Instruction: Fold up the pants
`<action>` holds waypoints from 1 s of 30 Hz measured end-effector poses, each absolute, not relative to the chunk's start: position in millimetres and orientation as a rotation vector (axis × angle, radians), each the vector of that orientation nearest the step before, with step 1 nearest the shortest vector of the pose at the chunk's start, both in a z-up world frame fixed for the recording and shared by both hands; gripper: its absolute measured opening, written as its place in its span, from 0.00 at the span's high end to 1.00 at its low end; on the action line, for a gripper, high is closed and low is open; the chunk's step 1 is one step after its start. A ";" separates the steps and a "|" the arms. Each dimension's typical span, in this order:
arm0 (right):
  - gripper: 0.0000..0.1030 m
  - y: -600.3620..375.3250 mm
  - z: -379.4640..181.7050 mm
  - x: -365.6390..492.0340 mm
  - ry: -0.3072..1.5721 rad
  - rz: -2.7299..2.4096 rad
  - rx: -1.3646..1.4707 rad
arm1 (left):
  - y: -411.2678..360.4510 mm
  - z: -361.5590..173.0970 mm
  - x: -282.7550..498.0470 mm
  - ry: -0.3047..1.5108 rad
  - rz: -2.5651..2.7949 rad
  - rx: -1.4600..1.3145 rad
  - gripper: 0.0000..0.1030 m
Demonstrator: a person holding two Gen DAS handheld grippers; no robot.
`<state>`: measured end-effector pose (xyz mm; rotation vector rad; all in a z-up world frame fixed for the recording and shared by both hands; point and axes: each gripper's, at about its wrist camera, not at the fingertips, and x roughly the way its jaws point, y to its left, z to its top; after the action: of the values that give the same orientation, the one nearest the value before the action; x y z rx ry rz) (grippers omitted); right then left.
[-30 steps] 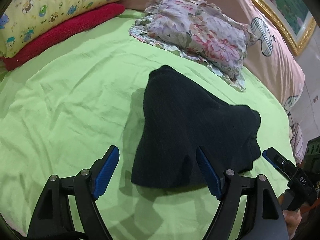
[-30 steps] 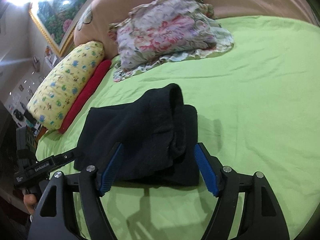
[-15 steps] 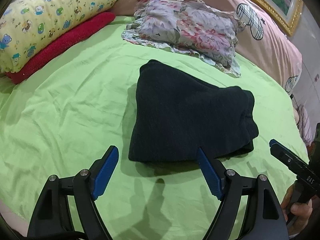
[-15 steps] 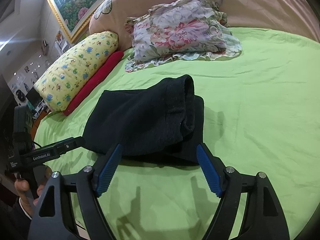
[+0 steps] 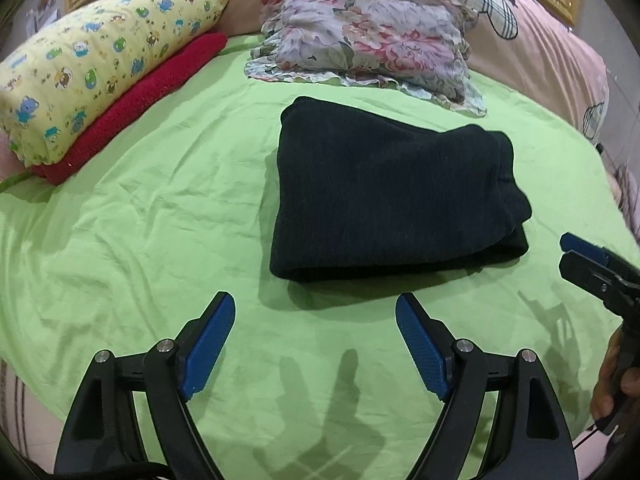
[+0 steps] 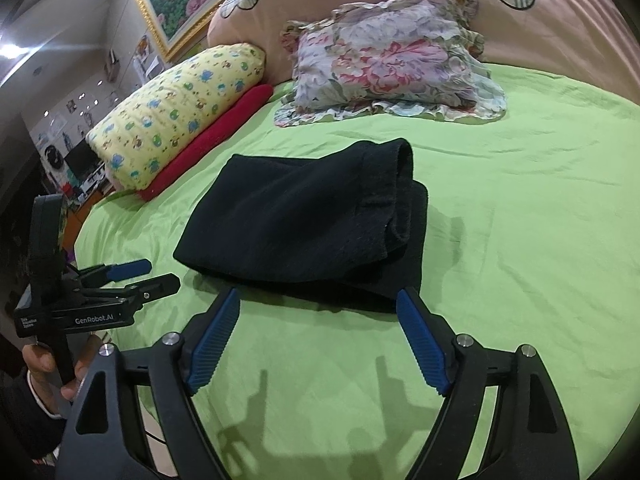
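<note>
The pants (image 5: 392,196), dark and folded into a thick bundle, are lying on the green sheet (image 5: 140,208) of the bed, near its middle and just in front of the flowered pillow (image 5: 368,36). In the right wrist view the layered, open edges of the fold are facing right, with the upper layer curling up a little.

The left claw (image 5: 315,332) is hovering over bare sheet just short of the near edge of the pants, its blue pads standing wide apart and holding nothing. The right claw (image 6: 318,330) is also hanging just short of the bundle's near edge; its jaws are opening, with only green sheet between them, and its pads are not touching the cloth.

Each claw is showing at the edge of the other's view, gripped by a hand (image 6: 44,364) at the handle.

A yellow patterned pillow (image 5: 96,72) is resting on a red cushion (image 5: 148,92) at the far left of the bed, well apart from the pants.
</note>
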<state>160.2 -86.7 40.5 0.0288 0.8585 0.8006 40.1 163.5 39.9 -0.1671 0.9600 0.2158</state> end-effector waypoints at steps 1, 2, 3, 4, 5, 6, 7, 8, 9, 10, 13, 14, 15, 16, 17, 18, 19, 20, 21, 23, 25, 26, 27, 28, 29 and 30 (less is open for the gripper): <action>0.20 -85.8 40.2 159.4 0.855 0.801 0.019 | 162.5 40.1 38.8 0.959 0.218 -0.161 0.19; 0.20 -84.9 40.1 158.6 0.852 0.800 0.012 | 161.3 40.2 37.8 0.957 0.220 -0.154 0.19; 0.19 -84.0 39.8 157.5 0.850 0.803 0.005 | 160.3 40.2 37.3 0.956 0.221 -0.146 0.19; 0.18 -83.1 39.3 156.5 0.850 0.811 -0.002 | 159.3 39.9 36.9 0.955 0.219 -0.138 0.19; 0.17 -82.9 38.9 155.7 0.851 0.818 -0.007 | 157.9 39.6 36.4 0.954 0.218 -0.129 0.19; 0.17 -82.2 38.5 154.7 0.849 0.823 -0.012 | 157.1 38.8 36.9 0.955 0.219 -0.119 0.19; 0.17 -81.6 38.0 154.3 0.849 0.823 -0.019 | 155.8 37.6 37.1 0.957 0.213 -0.110 0.19; 0.17 -80.9 37.2 154.4 0.850 0.819 -0.027 | 154.9 36.4 37.9 0.961 0.204 -0.102 0.19; 0.17 -80.7 36.5 154.7 0.852 0.817 -0.031 | 153.1 34.6 38.8 0.966 0.202 -0.088 0.19; 0.17 -80.3 35.2 155.2 0.855 0.819 -0.034 | 152.5 33.5 39.6 0.966 0.205 -0.078 0.19; 0.16 -78.5 30.8 157.6 0.868 0.817 -0.044 | 150.4 29.3 41.4 0.966 0.206 -0.054 0.18; 0.16 -78.1 29.1 158.4 0.873 0.815 -0.047 | 150.1 27.8 42.1 0.967 0.203 -0.052 0.18; 0.16 -77.6 27.2 159.4 0.879 0.813 -0.050 | 150.1 26.0 42.8 0.970 0.201 -0.053 0.18; 0.16 -76.9 25.2 160.2 0.886 0.813 -0.051 | 151.1 23.8 44.1 0.974 0.199 -0.057 0.18; 0.16 -76.0 23.8 160.4 0.890 0.813 -0.051 | 152.1 22.0 45.0 0.977 0.198 -0.061 0.18; 0.16 -75.5 22.4 161.2 0.893 0.812 -0.051 | 153.5 20.2 46.4 0.978 0.200 -0.066 0.18; 0.16 -75.0 21.2 161.7 0.896 0.811 -0.051 | 154.4 18.6 47.3 0.980 0.202 -0.070 0.18; 0.16 -74.3 20.2 161.8 0.897 0.812 -0.052 | 155.4 17.0 48.3 0.983 0.203 -0.074 0.18; 0.16 -73.7 19.2 161.4 0.896 0.814 -0.052 | 156.7 15.6 48.9 0.985 0.204 -0.079 0.18; 0.16 -72.5 18.2 160.7 0.892 0.816 -0.056 | 158.4 13.5 50.2 0.986 0.204 -0.084 0.18; 0.16 -70.5 17.1 159.3 0.887 0.817 -0.066 | 158.8 12.1 51.5 0.986 0.204 -0.078 0.18; 0.16 -69.7 16.6 158.7 0.884 0.819 -0.068 | 159.2 11.3 52.3 0.985 0.205 -0.073 0.18; 0.16 -68.8 16.0 158.4 0.880 0.820 -0.071 | 158.8 10.6 52.3 0.982 0.206 -0.069 0.18; 0.16 -68.2 15.5 158.4 0.878 0.818 -0.072 | 158.7 10.3 52.6 0.979 0.206 -0.066 0.18; 0.16 -67.4 15.0 158.4 0.876 0.816 -0.074 | 158.8 9.6 53.0 0.977 0.207 -0.064 0.18; 0.16 -66.5 14.2 158.6 0.873 0.814 -0.076 | 158.9 9.2 53.3 0.975 0.209 -0.063 0.18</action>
<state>158.6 -66.5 14.2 -0.0761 0.8728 0.8136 53.3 158.9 9.2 -0.0631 0.9746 0.2091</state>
